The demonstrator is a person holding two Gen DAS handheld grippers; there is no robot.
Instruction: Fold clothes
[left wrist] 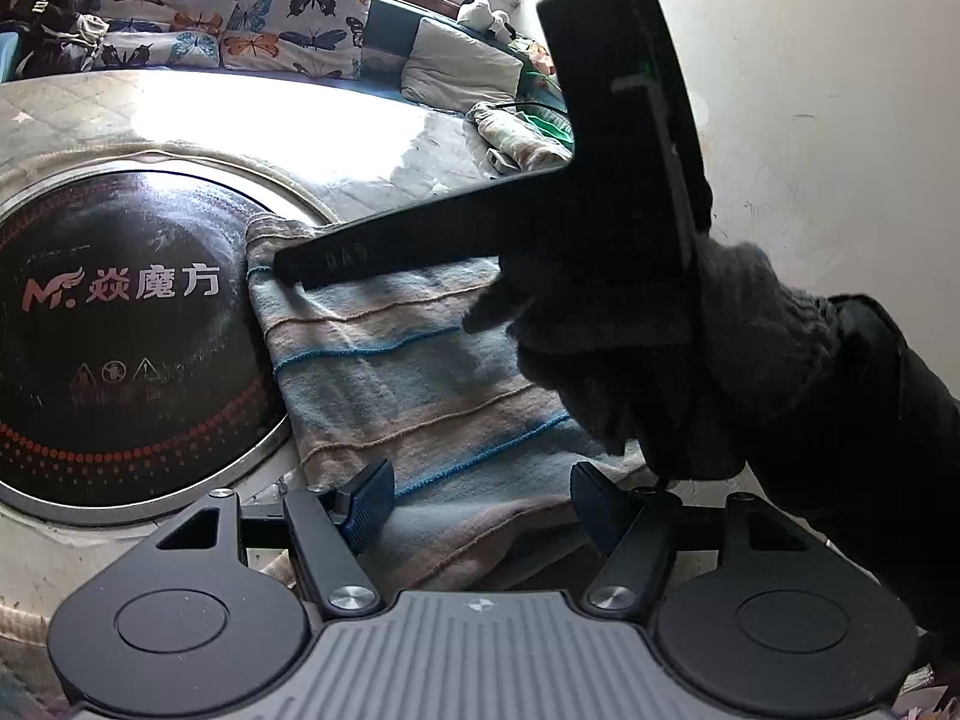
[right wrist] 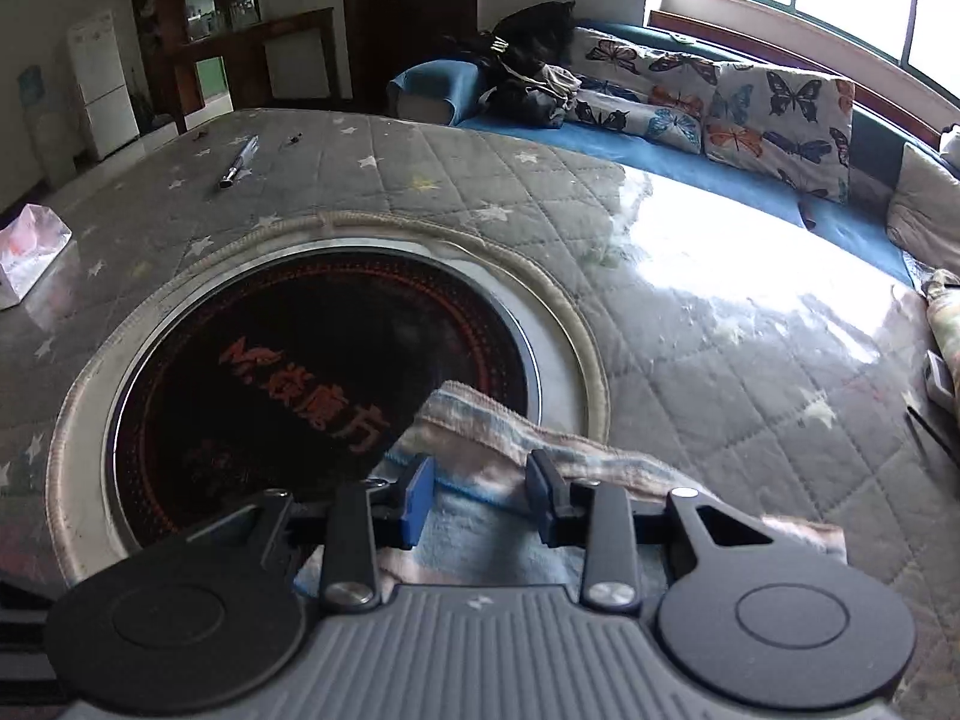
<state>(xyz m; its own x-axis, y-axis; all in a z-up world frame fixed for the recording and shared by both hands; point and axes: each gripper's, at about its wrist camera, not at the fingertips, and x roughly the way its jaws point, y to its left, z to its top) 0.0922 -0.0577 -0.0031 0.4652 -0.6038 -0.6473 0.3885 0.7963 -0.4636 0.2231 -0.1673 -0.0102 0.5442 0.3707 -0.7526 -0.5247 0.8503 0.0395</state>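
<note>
A: What is seen at the largest scale?
B: A quilted counter [right wrist: 690, 360] with a round black heater plate [right wrist: 288, 360] set into it is seen.

A: Where is the striped towel [left wrist: 420, 372]?
B: It is spread at centre frame, overlapping the plate's right edge.

A: And the fingers?
B: The left gripper [left wrist: 480, 507] is held wide over the towel; the right gripper [right wrist: 480, 495] is narrowed, with a raised towel fold lying between its fingers; whether it is pinched cannot be told.

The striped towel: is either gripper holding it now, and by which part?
The left gripper is open over the striped towel and holds nothing. The right gripper has the towel's far edge between its jaws; whether it grips cannot be told.
</note>
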